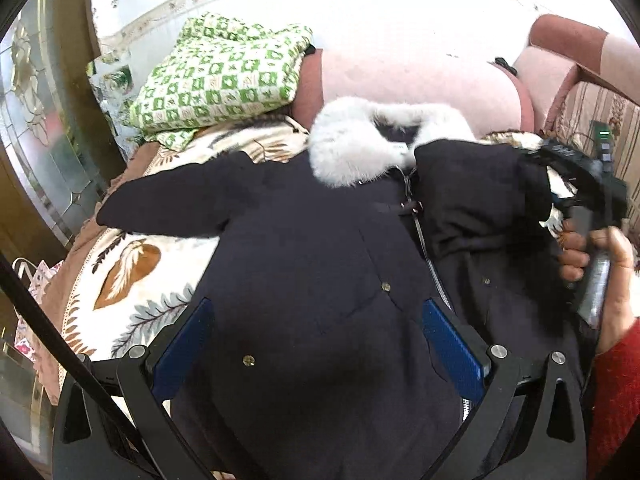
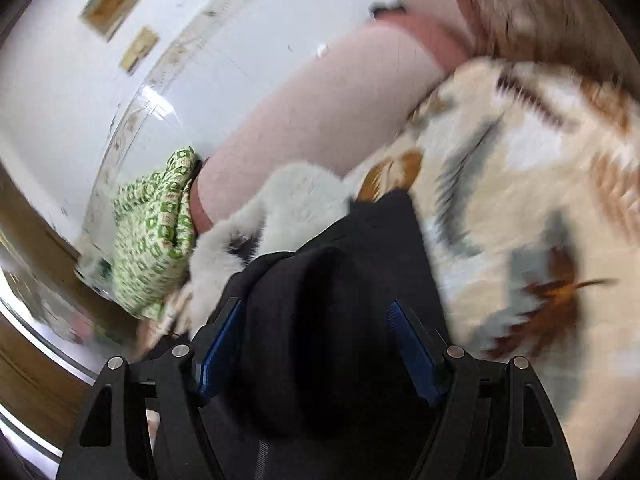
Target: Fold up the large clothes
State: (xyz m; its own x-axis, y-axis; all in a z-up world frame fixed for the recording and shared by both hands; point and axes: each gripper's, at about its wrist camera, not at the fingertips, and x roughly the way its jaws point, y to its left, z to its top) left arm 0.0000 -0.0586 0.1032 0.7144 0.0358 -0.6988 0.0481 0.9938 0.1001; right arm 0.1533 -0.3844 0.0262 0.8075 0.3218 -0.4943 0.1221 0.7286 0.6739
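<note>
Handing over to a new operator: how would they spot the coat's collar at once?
Find the leaf-print blanket covering the bed, then the dark coat spread on it. At the coat's far end, near the pink headboard, lies the collar: fluffy white fur, unlike anything nearby.

One dark coat (image 1: 312, 248) with one white fur collar (image 1: 352, 140); one green-checked folded blanket (image 1: 216, 76); one leaf-print bedspread (image 1: 132, 272); one pink headboard (image 1: 408, 76); two hand-held grippers, left hand-held gripper (image 1: 320, 344) and right hand-held gripper (image 2: 316, 344).
</note>
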